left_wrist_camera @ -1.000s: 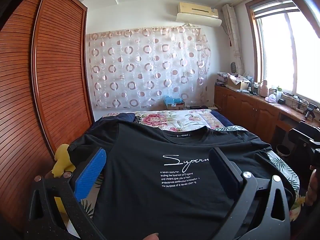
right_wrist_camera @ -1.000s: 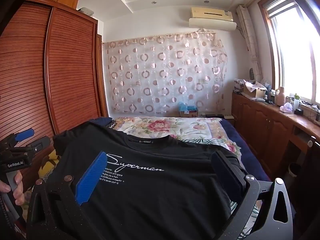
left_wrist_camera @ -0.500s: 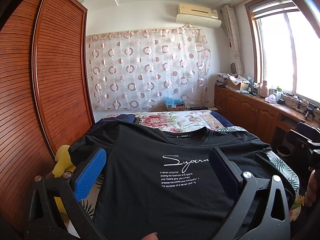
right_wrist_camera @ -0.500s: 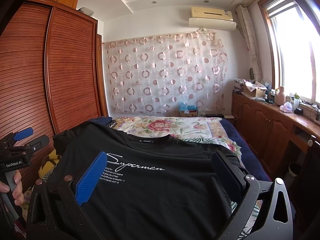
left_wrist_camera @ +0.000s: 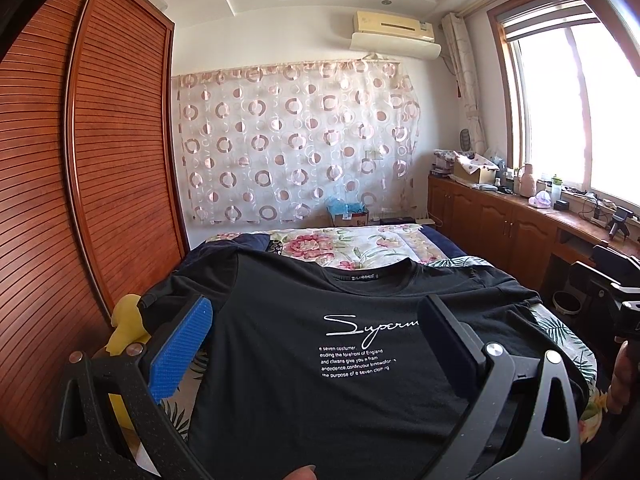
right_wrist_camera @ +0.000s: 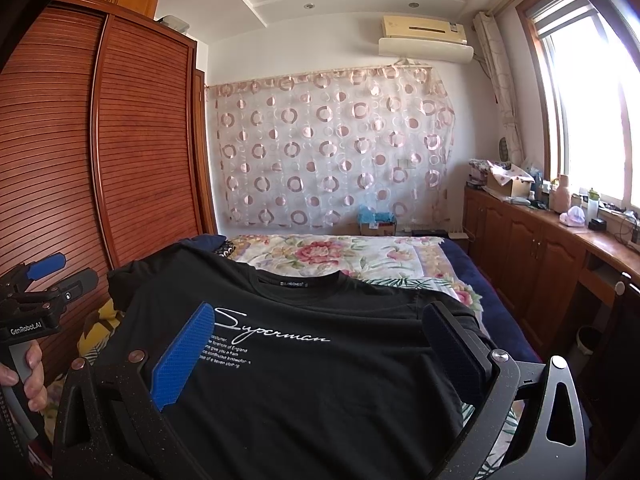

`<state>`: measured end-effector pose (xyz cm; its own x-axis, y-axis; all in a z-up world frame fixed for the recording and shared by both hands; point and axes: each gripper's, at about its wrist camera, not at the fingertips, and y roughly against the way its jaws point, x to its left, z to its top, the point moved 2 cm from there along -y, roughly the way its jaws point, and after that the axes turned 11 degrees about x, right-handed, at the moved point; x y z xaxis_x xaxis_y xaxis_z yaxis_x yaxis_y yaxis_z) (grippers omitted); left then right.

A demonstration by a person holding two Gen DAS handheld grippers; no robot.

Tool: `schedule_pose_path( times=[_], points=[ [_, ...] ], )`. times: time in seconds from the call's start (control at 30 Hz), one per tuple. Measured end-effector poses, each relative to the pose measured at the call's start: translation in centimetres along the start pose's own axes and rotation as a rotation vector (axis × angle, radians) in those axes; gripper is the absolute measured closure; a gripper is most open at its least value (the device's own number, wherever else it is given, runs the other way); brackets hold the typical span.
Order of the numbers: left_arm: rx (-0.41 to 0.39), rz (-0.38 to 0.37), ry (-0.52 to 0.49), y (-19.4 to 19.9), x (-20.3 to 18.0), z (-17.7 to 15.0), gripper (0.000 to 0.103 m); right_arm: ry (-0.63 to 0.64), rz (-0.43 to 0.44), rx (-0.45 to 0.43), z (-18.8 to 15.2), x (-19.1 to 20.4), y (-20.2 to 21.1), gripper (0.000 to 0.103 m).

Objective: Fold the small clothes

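Observation:
A black T-shirt (left_wrist_camera: 304, 392) with white "Superman" lettering lies spread flat, front up, collar away from me, on the bed. The right wrist view shows the same T-shirt (right_wrist_camera: 320, 380). My left gripper (left_wrist_camera: 316, 320) hovers open above the shirt's near half, blue pad on the left, nothing between its fingers. My right gripper (right_wrist_camera: 320, 324) is likewise open over the chest print, holding nothing. The left gripper (right_wrist_camera: 40, 280) shows at the right wrist view's left edge, held by a hand.
A floral bedspread (left_wrist_camera: 352, 244) covers the bed beyond the shirt. A slatted wooden wardrobe (left_wrist_camera: 92, 184) runs along the left. Wooden cabinets (left_wrist_camera: 516, 228) with clutter line the right under a window. A yellow item (left_wrist_camera: 126, 320) lies by the shirt's left sleeve.

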<state>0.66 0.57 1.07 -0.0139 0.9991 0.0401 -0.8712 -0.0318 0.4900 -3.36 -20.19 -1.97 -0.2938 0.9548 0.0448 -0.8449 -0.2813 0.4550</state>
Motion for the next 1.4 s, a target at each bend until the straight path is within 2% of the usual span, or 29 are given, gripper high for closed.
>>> schedule_pose_path(
  times=[1.4],
  points=[
    [-0.006,0.000,-0.007,0.17,-0.36,0.05,0.000,0.001,0.007,-0.007,0.08,0.16,0.10,0.000]
  ],
)
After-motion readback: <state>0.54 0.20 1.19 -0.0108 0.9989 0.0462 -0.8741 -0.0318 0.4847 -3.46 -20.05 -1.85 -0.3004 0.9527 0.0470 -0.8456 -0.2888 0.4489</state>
